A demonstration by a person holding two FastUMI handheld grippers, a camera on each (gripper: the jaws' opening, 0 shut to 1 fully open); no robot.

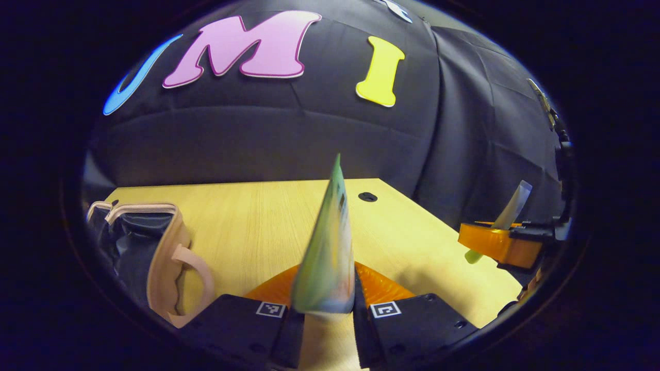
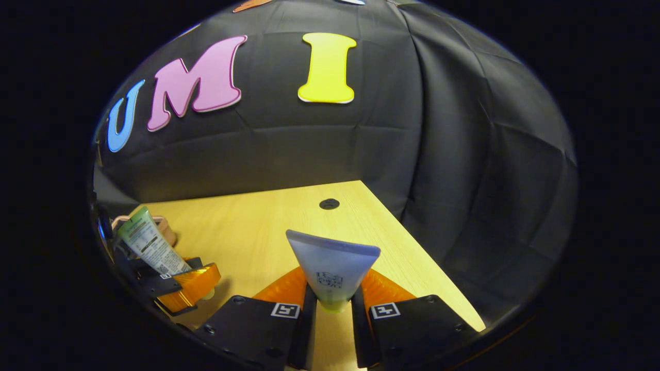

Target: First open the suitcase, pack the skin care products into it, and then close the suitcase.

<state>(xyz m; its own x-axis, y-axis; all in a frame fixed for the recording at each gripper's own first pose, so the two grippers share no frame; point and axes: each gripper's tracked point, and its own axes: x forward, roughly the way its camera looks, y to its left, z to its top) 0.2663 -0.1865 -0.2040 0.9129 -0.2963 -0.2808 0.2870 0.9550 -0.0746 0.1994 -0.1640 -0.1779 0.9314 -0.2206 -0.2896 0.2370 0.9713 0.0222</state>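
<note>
In the left gripper view we see the open suitcase (image 1: pixel 149 257), pale rim and dark lining, low to the left of our left gripper (image 1: pixel 324 309), which pinches a green tube (image 1: pixel 326 252) upright, its long axis pointing up and away along the fingers. So we judge this hand the nearer one to the case, with the drop lying leftward. Farther right, over the wooden table (image 1: pixel 247 221), our right gripper (image 2: pixel 331 309) clamps a pale grey tube (image 2: pixel 332 270), flat crimp upward. The suitcase interior is cut off by the view's edge, and its far side is hard to make out.
</note>
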